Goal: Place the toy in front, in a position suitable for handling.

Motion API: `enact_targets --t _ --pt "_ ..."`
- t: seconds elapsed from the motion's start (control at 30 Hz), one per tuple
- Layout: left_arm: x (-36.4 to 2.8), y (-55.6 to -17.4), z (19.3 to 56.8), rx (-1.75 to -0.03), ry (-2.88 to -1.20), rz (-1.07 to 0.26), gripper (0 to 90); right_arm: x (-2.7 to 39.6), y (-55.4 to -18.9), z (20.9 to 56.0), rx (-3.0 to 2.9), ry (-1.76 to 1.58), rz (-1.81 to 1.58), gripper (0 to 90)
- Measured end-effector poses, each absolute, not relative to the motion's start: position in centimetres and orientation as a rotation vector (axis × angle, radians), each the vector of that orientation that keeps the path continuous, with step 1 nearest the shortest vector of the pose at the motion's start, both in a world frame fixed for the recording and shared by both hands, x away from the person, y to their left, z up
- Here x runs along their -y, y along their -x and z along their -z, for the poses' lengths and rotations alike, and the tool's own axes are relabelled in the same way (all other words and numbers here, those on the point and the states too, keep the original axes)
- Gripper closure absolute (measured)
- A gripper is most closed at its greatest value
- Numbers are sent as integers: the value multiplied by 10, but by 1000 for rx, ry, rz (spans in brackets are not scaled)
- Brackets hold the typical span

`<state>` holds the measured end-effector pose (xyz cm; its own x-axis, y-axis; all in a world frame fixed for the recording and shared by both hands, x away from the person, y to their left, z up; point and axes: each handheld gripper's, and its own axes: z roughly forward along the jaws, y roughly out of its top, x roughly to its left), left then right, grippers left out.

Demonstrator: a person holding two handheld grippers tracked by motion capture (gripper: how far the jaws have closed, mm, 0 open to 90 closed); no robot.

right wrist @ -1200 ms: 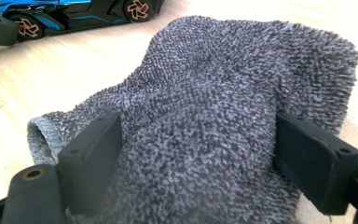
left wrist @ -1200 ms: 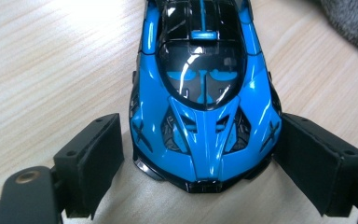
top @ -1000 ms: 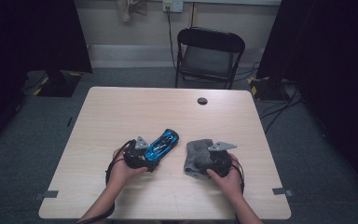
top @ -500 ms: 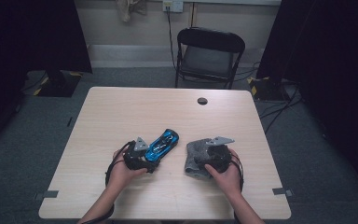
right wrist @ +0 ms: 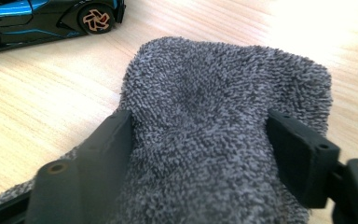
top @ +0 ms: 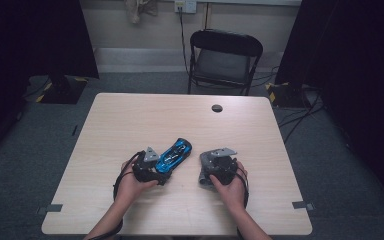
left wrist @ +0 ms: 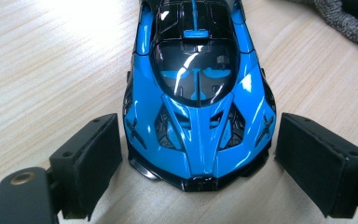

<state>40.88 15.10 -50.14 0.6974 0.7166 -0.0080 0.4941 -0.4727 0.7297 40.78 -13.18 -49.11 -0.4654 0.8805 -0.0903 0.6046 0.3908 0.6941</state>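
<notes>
The right claw [right wrist: 198, 154], its jaws just closing, pressed both sides of the cloth [right wrist: 223, 121] on the surface [top: 130, 120]. The left claw [left wrist: 198, 163] stood released astride the car's [left wrist: 198, 93] nose.

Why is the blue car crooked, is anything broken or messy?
Nothing looks broken or spilled. The blue toy car just sits slantwise on the table, its nose between the left gripper's open jaws, not touching them. The grey cloth is bunched between the right gripper's jaws, which have just been closing on it.
</notes>
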Motion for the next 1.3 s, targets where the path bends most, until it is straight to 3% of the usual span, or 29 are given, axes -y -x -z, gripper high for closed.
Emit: enact_targets --t 0.07,0.17,0.2,0.23,0.43,0.6,1.3 --pt "-151 -409 501 -913 -2179 -398 125 133 -407 491 -2206 -1266 -825 299" --pt "-148 -410 501 -906 -2191 -387 89 134 -407 488 -2231 -1256 -807 471" --pt "-148 -410 501 -906 -2191 -387 74 134 -407 488 -2231 -1256 -807 471" --pt "-146 -409 502 -909 -2192 -381 60 134 -407 487 -2243 -1241 -791 550" --pt "-145 -408 502 -916 -2185 -377 58 134 -408 484 -2281 -1200 -754 686" --pt "-152 -408 501 -917 -2155 -406 229 135 -411 481 -2308 -1215 -764 707" --pt "-154 -404 501 -922 -2149 -396 231 137 -418 455 -2402 -1198 -958 727"
